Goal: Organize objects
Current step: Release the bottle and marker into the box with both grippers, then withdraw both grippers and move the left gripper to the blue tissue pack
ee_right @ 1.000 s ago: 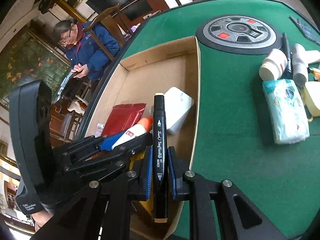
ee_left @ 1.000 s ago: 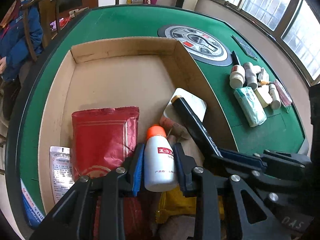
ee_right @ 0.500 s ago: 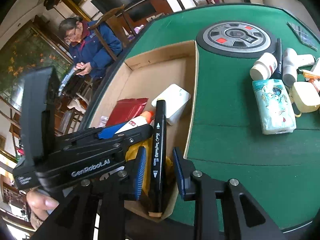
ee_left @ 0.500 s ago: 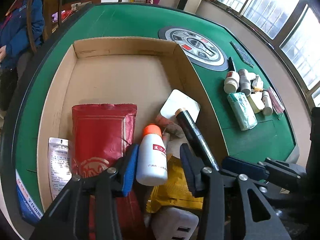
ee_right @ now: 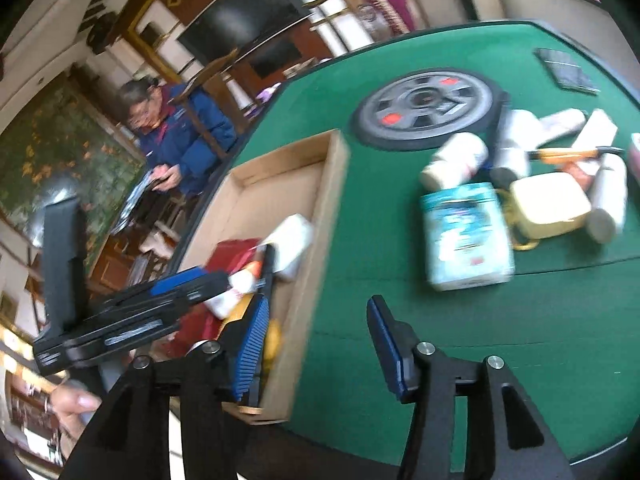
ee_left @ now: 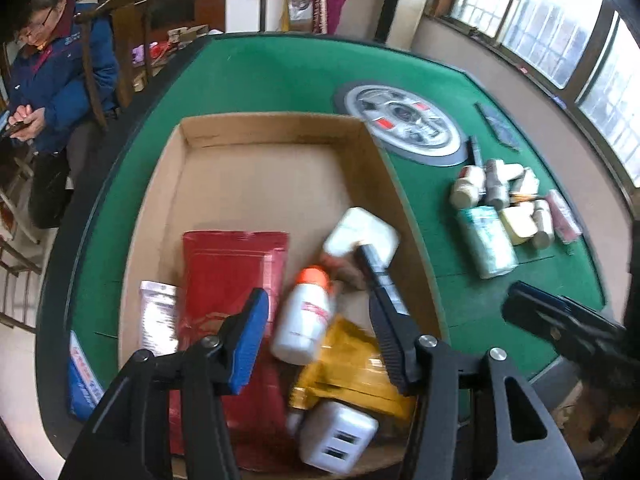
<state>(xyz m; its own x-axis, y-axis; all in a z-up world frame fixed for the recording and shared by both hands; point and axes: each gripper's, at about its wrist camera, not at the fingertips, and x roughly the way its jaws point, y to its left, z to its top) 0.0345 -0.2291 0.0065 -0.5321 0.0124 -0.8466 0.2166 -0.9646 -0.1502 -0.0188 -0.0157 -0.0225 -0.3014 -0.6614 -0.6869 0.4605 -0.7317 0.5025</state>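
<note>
A cardboard box (ee_left: 256, 128) sits on the green table. In it lie a white bottle with an orange cap (ee_left: 304, 320) and a black marker (ee_left: 376, 276). My left gripper (ee_left: 320, 344) hovers above the bottle, its jaws opening, and the pads are clear of the bottle. My right gripper (ee_right: 318, 344) is over the box's right wall and the green felt, its jaws opening with nothing between them. In the right wrist view the marker (ee_right: 267, 268) and the bottle (ee_right: 236, 292) lie in the box beside the left gripper (ee_right: 132, 312).
The box also holds a red packet (ee_left: 236, 272), a yellow packet (ee_left: 352, 368), a white charger (ee_left: 336, 436) and a white case (ee_left: 360, 232). A tissue pack (ee_right: 464, 236), bottles (ee_right: 456, 160) and a cream case (ee_right: 548, 204) lie on the felt near a round grey disc (ee_right: 428, 108). A person (ee_left: 52, 68) sits at the far left.
Both grippers opened: the left let go of the bottle and rose, the right let go of the marker and moved right over the felt. Bottle and marker now lie in the box.
</note>
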